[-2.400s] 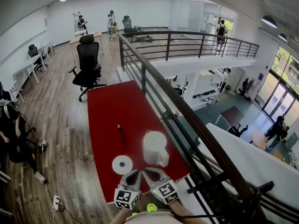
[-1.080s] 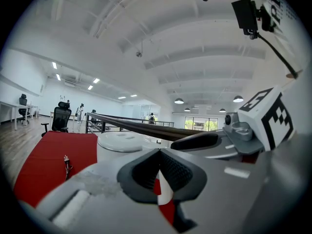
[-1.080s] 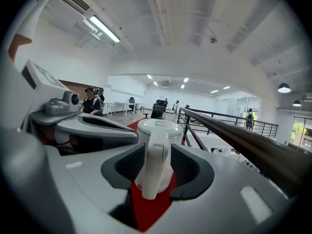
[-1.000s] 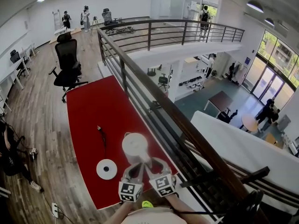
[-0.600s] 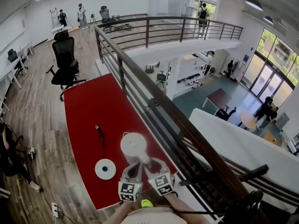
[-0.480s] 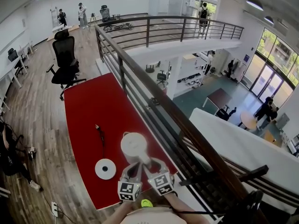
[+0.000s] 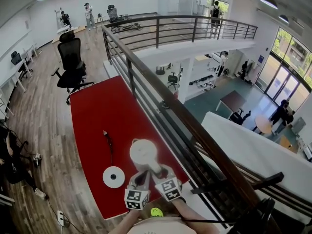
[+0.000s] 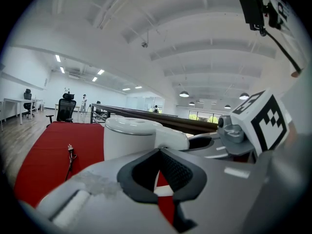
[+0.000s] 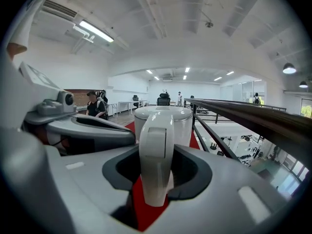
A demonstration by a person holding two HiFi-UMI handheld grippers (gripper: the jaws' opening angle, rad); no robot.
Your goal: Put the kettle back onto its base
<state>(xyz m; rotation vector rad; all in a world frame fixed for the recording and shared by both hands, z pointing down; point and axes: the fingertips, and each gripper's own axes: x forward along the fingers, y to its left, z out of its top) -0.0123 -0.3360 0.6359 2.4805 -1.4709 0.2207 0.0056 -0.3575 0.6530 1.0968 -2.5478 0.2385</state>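
Note:
A white kettle (image 7: 144,153) stands upright on the red table (image 7: 97,116), its handle towards me. Its round white base (image 7: 113,177) lies on the table to the kettle's left, apart from it. My right gripper (image 7: 155,173) has its jaws on either side of the kettle's handle (image 9: 153,165). They have just been closing, and dark gaps still show beside the handle. My left gripper (image 7: 141,177) sits close beside the right one, shut and holding nothing. In the left gripper view the kettle (image 8: 129,138) stands just ahead.
A thin black cord (image 7: 108,140) lies on the table beyond the base. A dark metal railing (image 7: 170,111) runs along the table's right edge, with a drop behind it. A black office chair (image 7: 72,62) stands past the table's far end, and people stand far off.
Both grippers came forward to the kettle earlier, the right one reaching its handle. Over the last second the grippers, kettle and base keep their places; only the view shifts a little.

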